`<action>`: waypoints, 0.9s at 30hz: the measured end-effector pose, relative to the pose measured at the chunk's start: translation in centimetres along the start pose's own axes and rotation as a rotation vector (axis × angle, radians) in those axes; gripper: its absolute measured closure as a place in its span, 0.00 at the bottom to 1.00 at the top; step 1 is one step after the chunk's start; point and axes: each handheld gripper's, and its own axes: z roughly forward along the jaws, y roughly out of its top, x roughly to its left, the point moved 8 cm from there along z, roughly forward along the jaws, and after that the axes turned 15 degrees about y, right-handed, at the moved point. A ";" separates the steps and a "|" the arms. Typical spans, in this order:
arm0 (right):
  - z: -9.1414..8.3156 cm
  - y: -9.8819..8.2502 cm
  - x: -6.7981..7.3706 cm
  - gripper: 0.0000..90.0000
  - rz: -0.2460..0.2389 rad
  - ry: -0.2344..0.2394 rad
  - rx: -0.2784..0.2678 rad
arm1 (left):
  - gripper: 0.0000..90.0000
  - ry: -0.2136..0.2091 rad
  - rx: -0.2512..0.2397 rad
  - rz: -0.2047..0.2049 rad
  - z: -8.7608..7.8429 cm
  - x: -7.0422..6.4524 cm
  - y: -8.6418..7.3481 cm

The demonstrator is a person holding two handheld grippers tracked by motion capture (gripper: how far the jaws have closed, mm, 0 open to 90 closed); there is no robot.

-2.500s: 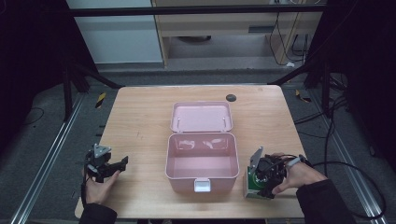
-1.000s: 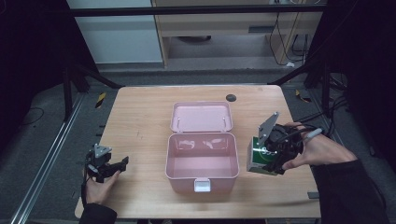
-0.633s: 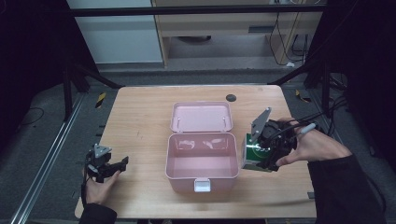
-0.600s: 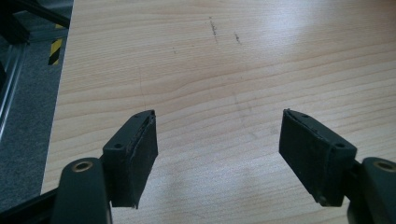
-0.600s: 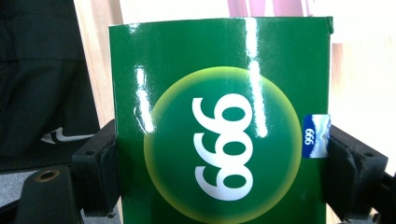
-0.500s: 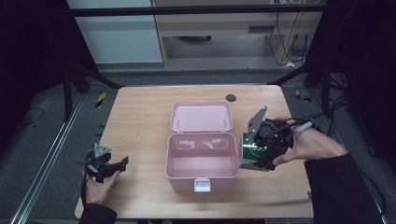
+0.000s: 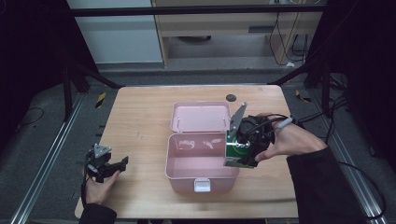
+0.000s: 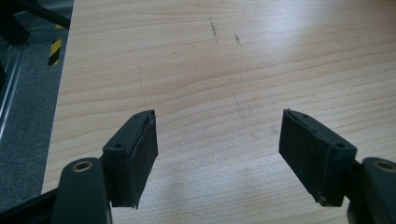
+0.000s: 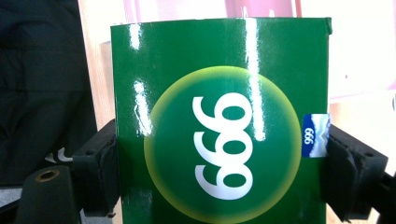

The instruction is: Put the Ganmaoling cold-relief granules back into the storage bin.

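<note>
Tongs number two in the high view: the left tongs (image 7: 109, 166) rest wide near the table's (image 7: 140, 116) front-left edge, the right tongs (image 7: 240, 151) have carried one green box (image 7: 236, 153) leftward to the right rim of one open pink case (image 7: 198, 163).

Left gripper view: jaws wide over bare wood.

Right gripper view: the jaws clamp the box's sides.

Pale wooden table (image 7: 140, 116), faintly scuffed on top. Small dark round disc (image 7: 230, 97) at the table's 12 o'clock edge. Yellow-and-black striped pieces on the grey floor (image 7: 46, 121), off the table at 10 o'clock (image 7: 100, 99) and 2 o'clock (image 7: 302, 96). Farther off at 12 o'clock, white cabinet (image 7: 116, 32), wooden desk (image 7: 219, 23), hanging cables (image 7: 289, 28).
</note>
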 end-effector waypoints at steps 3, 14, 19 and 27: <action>0.2 0.8 -0.1 0.18 -0.011 -0.001 -0.006 | 0.30 0.000 -0.001 0.000 0.0 0.0 0.0; 1.5 2.7 -0.3 0.18 -0.030 0.014 0.005 | 0.30 -0.001 -0.003 -0.002 0.0 0.0 0.0; 2.3 3.2 -0.3 0.18 -0.040 0.023 0.009 | 0.30 -0.001 -0.003 0.000 0.0 0.0 0.0; 3.0 3.8 -0.4 0.18 -0.051 0.032 0.001 | 0.30 0.000 -0.004 -0.002 0.0 0.0 0.1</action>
